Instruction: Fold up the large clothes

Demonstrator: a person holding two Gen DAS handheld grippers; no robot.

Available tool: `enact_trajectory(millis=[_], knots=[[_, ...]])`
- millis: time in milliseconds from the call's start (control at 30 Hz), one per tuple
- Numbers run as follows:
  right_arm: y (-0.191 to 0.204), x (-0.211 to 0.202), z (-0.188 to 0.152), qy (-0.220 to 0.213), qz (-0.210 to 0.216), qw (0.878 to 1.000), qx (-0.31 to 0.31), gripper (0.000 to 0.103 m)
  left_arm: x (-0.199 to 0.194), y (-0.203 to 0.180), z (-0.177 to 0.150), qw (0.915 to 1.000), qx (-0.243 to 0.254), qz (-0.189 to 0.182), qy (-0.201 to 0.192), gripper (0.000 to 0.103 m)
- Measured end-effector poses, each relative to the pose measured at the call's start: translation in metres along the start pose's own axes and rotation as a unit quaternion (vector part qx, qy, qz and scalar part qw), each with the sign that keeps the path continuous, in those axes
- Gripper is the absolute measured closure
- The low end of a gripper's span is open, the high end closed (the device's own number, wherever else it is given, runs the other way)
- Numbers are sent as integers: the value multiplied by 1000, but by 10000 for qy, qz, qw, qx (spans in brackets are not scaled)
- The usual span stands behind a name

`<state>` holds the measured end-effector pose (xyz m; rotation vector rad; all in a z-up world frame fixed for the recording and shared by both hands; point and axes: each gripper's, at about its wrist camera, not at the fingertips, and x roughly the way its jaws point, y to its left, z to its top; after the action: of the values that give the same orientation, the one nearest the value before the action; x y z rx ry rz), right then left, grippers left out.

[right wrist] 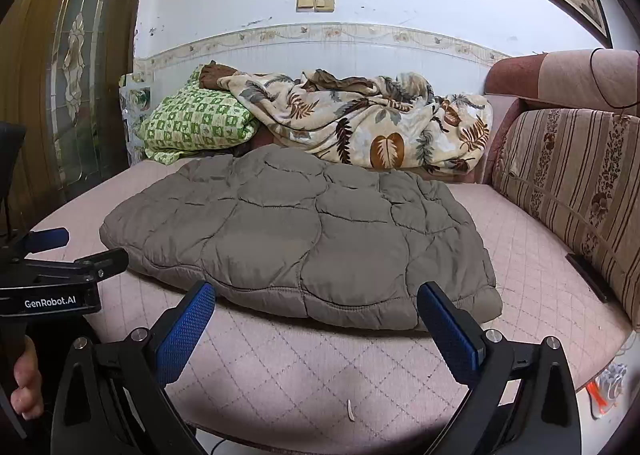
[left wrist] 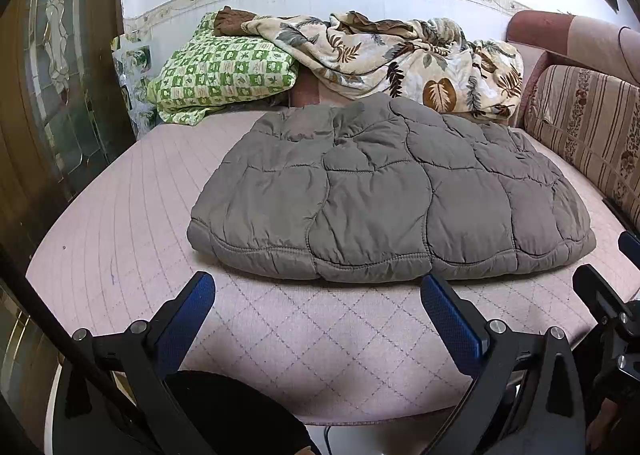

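While a grey quilted jacket (left wrist: 384,191) is lying folded flat on the pink sofa seat (left wrist: 120,223), the left gripper (left wrist: 318,319) and right gripper (right wrist: 316,325) are hovering at its near edge, jaws spread wide and holding nothing, as a leaf-print blanket (right wrist: 360,123) and green pillow (right wrist: 192,123) are sitting behind

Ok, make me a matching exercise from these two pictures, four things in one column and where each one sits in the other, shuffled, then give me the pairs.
Things:
1. grey quilted puffer garment
2. green checked pillow
3. cream leaf-print blanket
4. striped floral back cushion

Places:
A. far left, against the wall
B. right edge of the pink quilted surface
C. crumpled along the wall, partly over the pillow
D. lying flat in the middle, nearest both open hand-held grippers

Pairs: 1-D, 2-A, 3-C, 4-B
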<state>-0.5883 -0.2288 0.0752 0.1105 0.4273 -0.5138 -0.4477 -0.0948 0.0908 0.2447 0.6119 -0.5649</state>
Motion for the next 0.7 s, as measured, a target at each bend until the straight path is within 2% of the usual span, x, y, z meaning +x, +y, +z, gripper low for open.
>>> enact_trajectory(millis=[233,700], knots=[[1,1,-2,20,3,10000,-27,1,5,2,0,9999,-30,0,133,1],[0,1,-5,56,-5,10000,-23,1,7,1,0,9999,-16,19,128,1]])
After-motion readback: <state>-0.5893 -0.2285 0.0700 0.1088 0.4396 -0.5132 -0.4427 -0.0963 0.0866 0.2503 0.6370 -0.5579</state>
